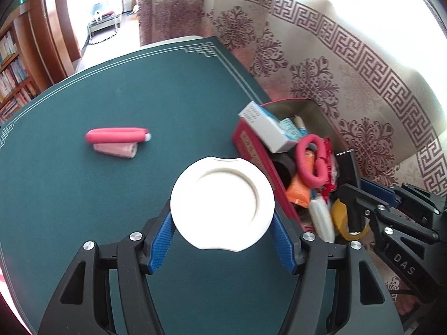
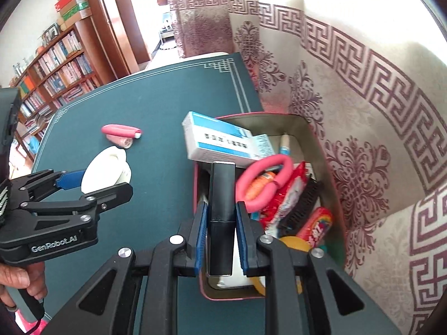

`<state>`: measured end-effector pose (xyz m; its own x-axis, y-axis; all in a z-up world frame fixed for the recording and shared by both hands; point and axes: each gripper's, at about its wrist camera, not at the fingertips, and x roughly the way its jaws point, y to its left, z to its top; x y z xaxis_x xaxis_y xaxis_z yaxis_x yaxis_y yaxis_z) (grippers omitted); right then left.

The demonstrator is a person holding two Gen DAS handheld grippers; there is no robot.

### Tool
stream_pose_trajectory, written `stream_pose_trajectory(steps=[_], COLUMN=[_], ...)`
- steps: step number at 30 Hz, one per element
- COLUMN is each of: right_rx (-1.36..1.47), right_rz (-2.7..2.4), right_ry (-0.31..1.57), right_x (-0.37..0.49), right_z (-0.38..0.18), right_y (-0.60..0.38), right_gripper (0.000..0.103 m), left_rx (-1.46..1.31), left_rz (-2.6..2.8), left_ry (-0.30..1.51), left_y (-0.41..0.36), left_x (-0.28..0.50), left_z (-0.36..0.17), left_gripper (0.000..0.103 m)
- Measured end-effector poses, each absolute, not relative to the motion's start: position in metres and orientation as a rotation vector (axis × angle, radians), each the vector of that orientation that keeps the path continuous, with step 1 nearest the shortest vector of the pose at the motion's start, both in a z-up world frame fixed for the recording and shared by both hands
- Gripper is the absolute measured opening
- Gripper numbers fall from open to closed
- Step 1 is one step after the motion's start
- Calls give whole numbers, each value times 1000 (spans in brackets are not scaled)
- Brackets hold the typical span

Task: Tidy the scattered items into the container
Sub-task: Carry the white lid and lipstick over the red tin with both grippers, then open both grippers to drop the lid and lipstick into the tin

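My left gripper [image 1: 222, 219] is shut on a white round lid [image 1: 222, 203] and holds it above the green table, left of the tin. In the right wrist view the same left gripper [image 2: 96, 185] carries the lid [image 2: 107, 167]. My right gripper [image 2: 221, 212] is shut on a black rectangular bar [image 2: 222, 189], held over the red tin [image 2: 321, 145]; it also shows as the right gripper [image 1: 371, 203]. The red tin [image 1: 251, 150] is crowded with a white-blue box [image 2: 218, 142], a pink ring [image 2: 265, 178], packets and a black comb [image 2: 301, 206]. A pink rod [image 1: 116, 135] and a pale thread spool [image 1: 116, 150] lie on the table.
The green table mat [image 1: 139, 89] has a white border line and ends just behind the tin. A patterned cloth [image 1: 349, 83] rises to the right of the tin. Bookshelves [image 2: 56, 64] stand at the far left. A hand [image 2: 16, 279] grips the left tool's handle.
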<state>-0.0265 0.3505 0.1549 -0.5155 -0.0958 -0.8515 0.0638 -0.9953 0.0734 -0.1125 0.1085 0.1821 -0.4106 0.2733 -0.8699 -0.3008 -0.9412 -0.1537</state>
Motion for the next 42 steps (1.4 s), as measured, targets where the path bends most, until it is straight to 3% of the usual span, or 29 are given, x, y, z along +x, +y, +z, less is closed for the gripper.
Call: stream_pose_trajectory(steps=[11, 13, 16, 17, 42], right_rx=[1561, 1565, 1546, 1535, 1503], right_rz=[-2694, -2697, -2707, -2711, -2580], right_ry=[-86, -92, -129, -143, -113], right_x=[-27, -25, -21, -20, -17], right_z=[142, 141, 144, 145, 140], right_y=[398, 403, 409, 411, 362], right_gripper=[26, 37, 67, 71, 74], left_rx=[-1434, -1456, -1489, -1493, -1605], left_rz=[2297, 2257, 2212, 2215, 2401], left_ry=[82, 66, 36, 31, -123], left_y=[189, 202, 212, 212, 116], left_x=[-129, -138, -145, -145, -122], left_z=[193, 190, 183, 183, 179], left_gripper=[68, 68, 70, 70, 70])
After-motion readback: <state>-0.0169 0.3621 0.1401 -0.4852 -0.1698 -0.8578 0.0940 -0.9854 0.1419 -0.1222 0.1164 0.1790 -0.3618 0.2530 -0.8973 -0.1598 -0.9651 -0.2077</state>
